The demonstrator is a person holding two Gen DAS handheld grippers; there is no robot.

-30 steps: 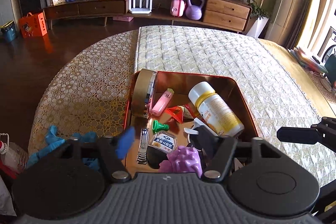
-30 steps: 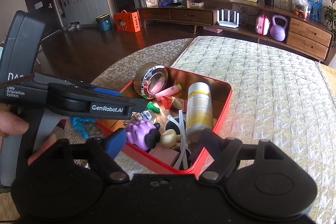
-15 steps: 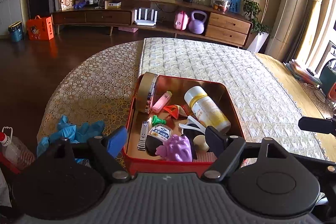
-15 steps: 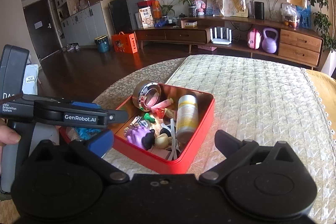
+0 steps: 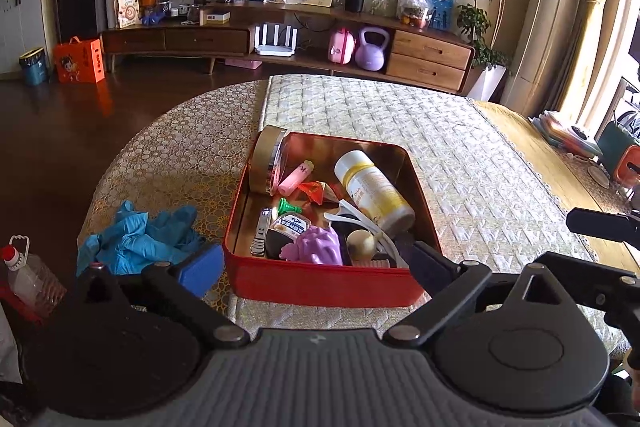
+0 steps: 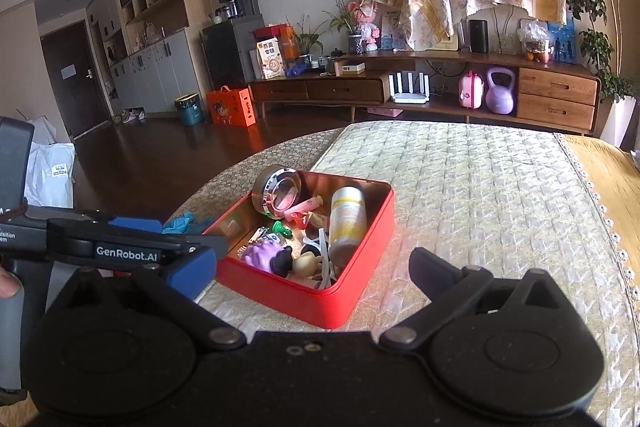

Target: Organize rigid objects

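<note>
The left gripper (image 5: 316, 267) is spread wide and holds nothing, its blue and black fingertips flanking the near wall of the shallow red metal tin (image 5: 320, 285) without touching it. The right gripper (image 6: 316, 267) is likewise splayed and empty, set back from the tin's near corner (image 6: 332, 311). Inside the tin lie a white plastic bottle with a yellow label (image 5: 374, 189), a purple rubbery toy (image 5: 318, 247), a pink tube (image 5: 295, 177) and steel nail clippers (image 5: 261, 231) (all jumbled together). Crumpled blue gloves (image 5: 140, 235) lie just left of the tin.
</note>
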